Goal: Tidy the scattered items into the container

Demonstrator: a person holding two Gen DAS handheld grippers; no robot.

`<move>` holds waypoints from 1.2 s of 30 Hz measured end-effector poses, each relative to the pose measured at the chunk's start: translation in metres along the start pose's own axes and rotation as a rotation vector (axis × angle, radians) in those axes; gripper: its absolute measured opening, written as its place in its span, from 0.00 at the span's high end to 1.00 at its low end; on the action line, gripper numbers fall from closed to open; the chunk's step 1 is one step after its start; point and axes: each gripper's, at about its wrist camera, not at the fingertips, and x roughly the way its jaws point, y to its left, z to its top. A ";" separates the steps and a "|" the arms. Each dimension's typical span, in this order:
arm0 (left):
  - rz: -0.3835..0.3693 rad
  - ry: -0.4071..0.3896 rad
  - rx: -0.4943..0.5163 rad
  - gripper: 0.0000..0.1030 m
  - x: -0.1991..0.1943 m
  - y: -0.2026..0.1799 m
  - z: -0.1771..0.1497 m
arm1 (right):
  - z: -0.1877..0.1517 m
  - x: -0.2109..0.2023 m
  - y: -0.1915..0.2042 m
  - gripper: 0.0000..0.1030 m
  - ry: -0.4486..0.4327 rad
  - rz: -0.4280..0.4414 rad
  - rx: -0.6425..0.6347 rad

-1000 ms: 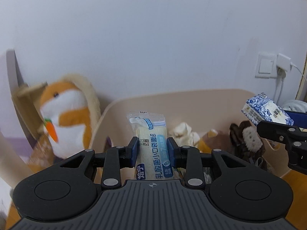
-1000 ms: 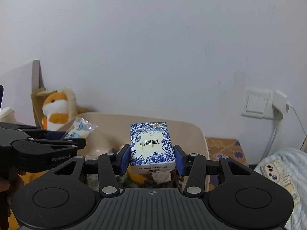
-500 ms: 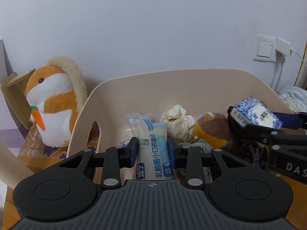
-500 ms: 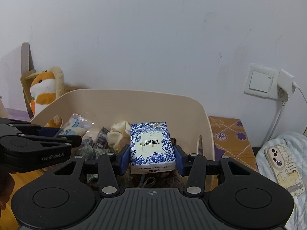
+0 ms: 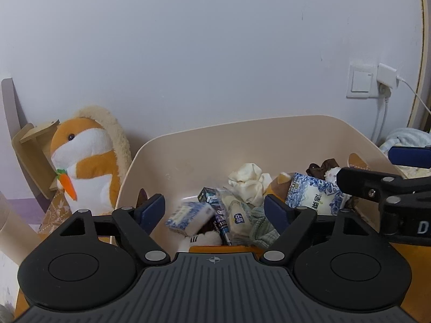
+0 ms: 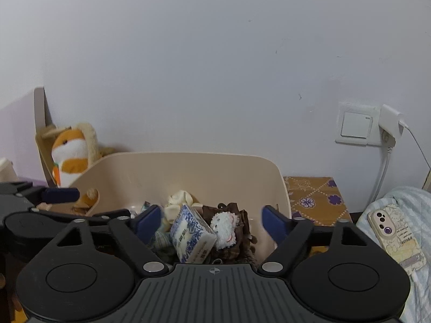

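Standing against the wall, the big beige tub (image 6: 188,167) has bare room at its left side. Both the left gripper (image 5: 214,207) and right gripper (image 6: 211,219) have just opened wide, holding nothing. The blue tissue pack (image 6: 192,235) and bread bag (image 5: 238,218) lie inside the tub.

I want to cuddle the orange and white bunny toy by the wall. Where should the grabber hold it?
Best guess: the bunny toy sits upright beside the bin, outside it, facing right. Come from the front, over its carrot, and pinch the soft round head across its sides, the narrowest part. The left gripper is nearer; its jaws have just opened and hold nothing.
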 end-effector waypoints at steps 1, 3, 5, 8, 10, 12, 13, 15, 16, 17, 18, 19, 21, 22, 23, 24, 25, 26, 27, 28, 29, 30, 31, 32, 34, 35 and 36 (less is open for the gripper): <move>0.000 -0.001 -0.001 0.20 -0.002 0.000 0.000 | 0.001 -0.002 0.000 0.14 -0.004 0.000 0.003; 0.003 -0.006 -0.003 0.20 -0.005 0.001 0.000 | 0.001 -0.007 0.001 0.14 -0.010 -0.003 0.000; 0.002 -0.011 -0.009 0.20 -0.010 0.002 -0.001 | 0.000 -0.011 0.004 0.13 -0.015 -0.006 -0.006; -0.004 -0.018 -0.025 0.20 -0.018 0.005 -0.002 | 0.000 -0.018 0.007 0.13 -0.021 -0.006 -0.009; -0.006 -0.027 -0.035 0.20 -0.025 0.006 -0.004 | -0.001 -0.024 0.008 0.13 -0.026 -0.004 -0.008; -0.007 -0.037 -0.044 0.20 -0.033 0.007 -0.006 | -0.002 -0.030 0.009 0.12 -0.033 -0.003 -0.006; -0.008 -0.043 -0.048 0.20 -0.038 0.008 -0.007 | -0.002 -0.034 0.010 0.12 -0.038 -0.002 -0.004; -0.010 -0.058 -0.055 0.20 -0.048 0.008 -0.009 | -0.004 -0.043 0.012 0.09 -0.049 0.000 0.002; -0.010 -0.066 -0.057 0.20 -0.054 0.008 -0.010 | -0.005 -0.047 0.013 0.07 -0.056 0.001 0.006; -0.008 -0.076 -0.059 0.20 -0.060 0.008 -0.012 | -0.006 -0.052 0.014 0.02 -0.064 0.001 0.010; -0.004 -0.087 -0.060 0.20 -0.067 0.008 -0.014 | -0.008 -0.058 0.015 0.00 -0.075 0.001 0.013; 0.001 -0.098 -0.059 0.20 -0.073 0.008 -0.017 | -0.010 -0.063 0.017 0.00 -0.084 0.001 0.015; 0.010 -0.122 -0.048 0.20 -0.087 0.005 -0.023 | -0.013 -0.073 0.021 0.00 -0.095 0.002 0.011; 0.011 -0.130 -0.039 0.20 -0.093 0.004 -0.026 | -0.015 -0.079 0.023 0.00 -0.101 0.000 0.008; 0.011 -0.137 -0.030 0.20 -0.100 0.003 -0.029 | -0.017 -0.084 0.025 0.00 -0.107 -0.002 0.005; 0.010 -0.142 -0.023 0.20 -0.105 0.002 -0.032 | -0.019 -0.089 0.028 0.00 -0.112 -0.003 0.003; 0.013 -0.146 -0.020 0.20 -0.111 0.001 -0.035 | -0.021 -0.094 0.030 0.00 -0.117 -0.002 0.003; 0.017 -0.151 -0.020 0.20 -0.117 0.001 -0.038 | -0.024 -0.099 0.032 0.00 -0.121 -0.002 0.006; 0.016 -0.157 -0.022 0.20 -0.122 0.001 -0.041 | -0.026 -0.104 0.034 0.00 -0.124 -0.001 0.008; 0.012 -0.161 -0.024 0.20 -0.127 0.002 -0.043 | -0.028 -0.109 0.036 0.00 -0.128 0.001 0.009; 0.008 -0.164 -0.025 0.20 -0.133 0.003 -0.046 | -0.030 -0.114 0.037 0.00 -0.132 0.003 0.010; 0.005 -0.167 -0.025 0.20 -0.138 0.003 -0.048 | -0.032 -0.120 0.039 0.00 -0.137 0.004 0.010; 0.004 -0.170 -0.024 0.20 -0.143 0.003 -0.051 | -0.034 -0.125 0.041 0.00 -0.143 0.003 0.008; 0.004 -0.173 -0.021 0.20 -0.148 0.003 -0.053 | -0.036 -0.130 0.043 0.00 -0.149 0.002 0.005; -0.001 -0.183 -0.014 0.20 -0.158 0.002 -0.058 | -0.039 -0.140 0.047 0.00 -0.161 0.001 -0.003; -0.003 -0.190 -0.013 0.20 -0.164 0.002 -0.061 | -0.041 -0.145 0.049 0.00 -0.166 0.001 -0.008; -0.001 -0.196 -0.015 0.20 -0.170 0.002 -0.064 | -0.042 -0.150 0.051 0.00 -0.170 0.001 -0.013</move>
